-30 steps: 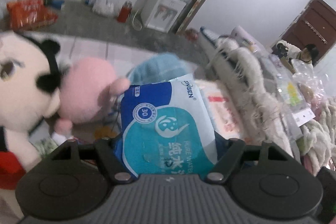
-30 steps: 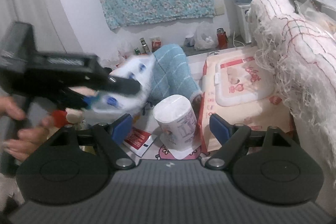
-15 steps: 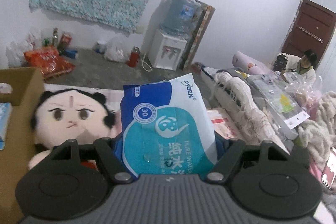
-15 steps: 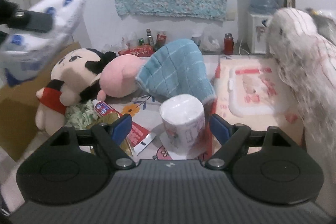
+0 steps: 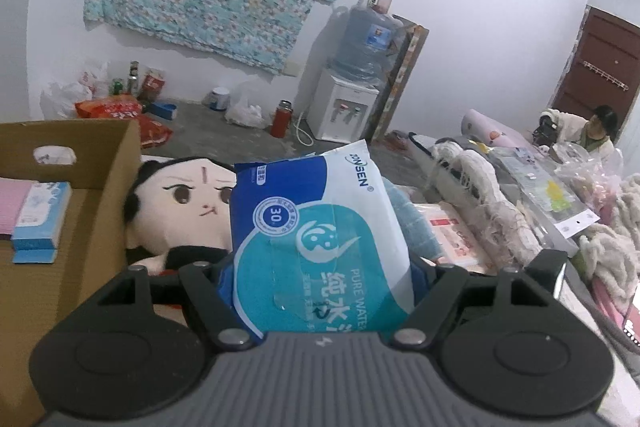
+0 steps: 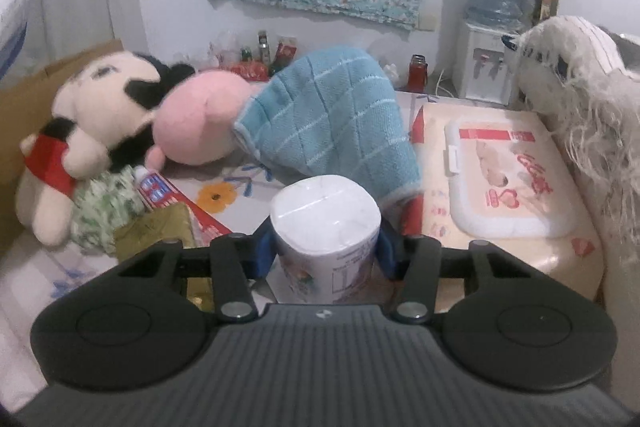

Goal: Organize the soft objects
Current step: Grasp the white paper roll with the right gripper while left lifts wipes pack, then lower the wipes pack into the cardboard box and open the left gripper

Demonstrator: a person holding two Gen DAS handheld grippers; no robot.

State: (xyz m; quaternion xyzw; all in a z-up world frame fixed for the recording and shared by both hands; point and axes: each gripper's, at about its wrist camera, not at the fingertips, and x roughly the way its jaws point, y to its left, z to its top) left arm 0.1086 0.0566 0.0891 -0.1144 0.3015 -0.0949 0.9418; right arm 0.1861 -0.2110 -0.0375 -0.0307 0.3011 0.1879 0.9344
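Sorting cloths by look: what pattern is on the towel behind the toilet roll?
Light blue towel with a pale grid; right wrist view.

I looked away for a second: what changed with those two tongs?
The right tongs closed in around the tissue roll, which they had only faced. The left tongs carried the wipes pack toward the cardboard box, grip unchanged. The toys stayed put.

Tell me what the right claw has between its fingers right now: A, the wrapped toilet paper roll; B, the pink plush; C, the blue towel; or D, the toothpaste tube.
A: the right claw has its blue pads against both sides of the toilet paper roll, with the towel behind it.
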